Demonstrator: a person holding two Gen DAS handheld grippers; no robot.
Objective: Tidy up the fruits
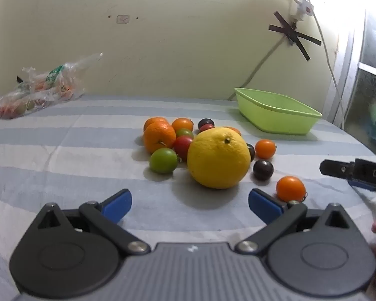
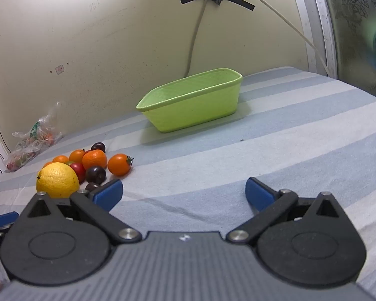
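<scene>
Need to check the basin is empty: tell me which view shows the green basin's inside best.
Left wrist view: it looks over the green basin rim onto bare inner walls, though the floor stays hidden. The right wrist view shows mostly its outer wall.

The left gripper (image 1: 190, 204) hung wide open just short of the big yellow citrus (image 1: 218, 158); green basin (image 1: 275, 110) sat behind it.
</scene>
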